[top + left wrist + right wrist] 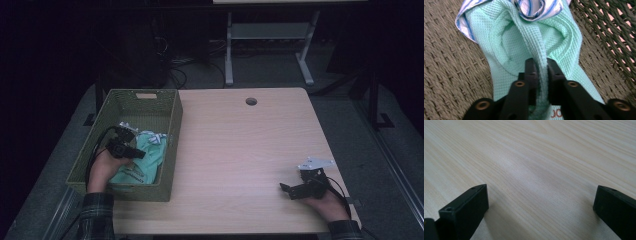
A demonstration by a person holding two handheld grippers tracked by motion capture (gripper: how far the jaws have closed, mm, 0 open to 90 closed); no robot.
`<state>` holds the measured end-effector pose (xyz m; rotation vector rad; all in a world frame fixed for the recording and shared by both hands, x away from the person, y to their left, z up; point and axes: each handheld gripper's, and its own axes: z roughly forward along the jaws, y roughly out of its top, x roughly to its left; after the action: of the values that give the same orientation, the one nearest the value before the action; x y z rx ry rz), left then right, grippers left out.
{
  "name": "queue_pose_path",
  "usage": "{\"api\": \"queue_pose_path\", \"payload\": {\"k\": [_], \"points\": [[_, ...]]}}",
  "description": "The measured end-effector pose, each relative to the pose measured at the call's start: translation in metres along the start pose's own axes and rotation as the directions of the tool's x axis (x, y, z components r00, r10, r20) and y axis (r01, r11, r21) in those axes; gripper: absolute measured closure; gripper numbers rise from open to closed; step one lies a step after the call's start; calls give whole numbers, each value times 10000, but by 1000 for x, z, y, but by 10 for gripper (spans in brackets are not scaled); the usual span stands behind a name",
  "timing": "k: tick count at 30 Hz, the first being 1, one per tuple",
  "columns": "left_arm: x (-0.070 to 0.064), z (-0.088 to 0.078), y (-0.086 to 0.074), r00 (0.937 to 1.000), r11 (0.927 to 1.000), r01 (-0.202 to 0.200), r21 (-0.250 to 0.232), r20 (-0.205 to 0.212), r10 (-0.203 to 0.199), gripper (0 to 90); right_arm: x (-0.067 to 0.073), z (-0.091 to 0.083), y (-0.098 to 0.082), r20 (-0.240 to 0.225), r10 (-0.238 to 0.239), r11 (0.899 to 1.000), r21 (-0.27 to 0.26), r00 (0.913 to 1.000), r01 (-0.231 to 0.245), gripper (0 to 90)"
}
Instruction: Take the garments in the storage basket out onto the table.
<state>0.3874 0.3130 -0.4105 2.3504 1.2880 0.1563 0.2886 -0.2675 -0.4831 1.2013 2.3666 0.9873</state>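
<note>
Left tongs (539, 68): inside the basket (170, 150), at its near end. The jaws are closed to a narrow gap on a raised fold of the mint cloth (524, 45), and both pads press on the ridge between them. The cloth lies on the woven basket floor, directly ahead of and under these tongs. A blue-striped cloth (531, 10) lies just beyond the fold, touching the mint cloth at its far edge.

Step in hand, as judged: the grasp on the mint cloth is made; the lift out of the basket is not yet begun.

Next move calls for: a straight rise until the cloth clears the basket rim, then travel to the right over the bare worktop (240, 150). Check that the striped cloth does not ride up with the fold; the two touch, so one may drag the other.

Right tongs (292, 191): resting low on the worktop, well apart from the basket, at the near right. The jaws stand wide open with nothing between them; bare wood grain lies ahead. These tongs are free to take a second corner once the cloth arrives.
</note>
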Motion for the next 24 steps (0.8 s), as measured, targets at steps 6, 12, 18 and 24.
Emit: {"api": "queue_pose_path", "payload": {"k": [6,12,18,24], "points": [[1,-7,0,9998,9998,-4,-201,194,7,861,0,0,0,4,-1,10000,-1,10000,1,0],[2,-17,0,9993,9954,166,-939,352,-134,861,0,0,0,5,5,10000,1,10000,-5,0],[-1,-34,3,9981,9820,297,-1865,588,-190,861,0,0,0,5,4,10000,-3,10000,-4,0],[-5,-49,5,9963,9609,301,-2752,851,-68,861,0,0,0,2,-3,10000,1,10000,3,0]]}}
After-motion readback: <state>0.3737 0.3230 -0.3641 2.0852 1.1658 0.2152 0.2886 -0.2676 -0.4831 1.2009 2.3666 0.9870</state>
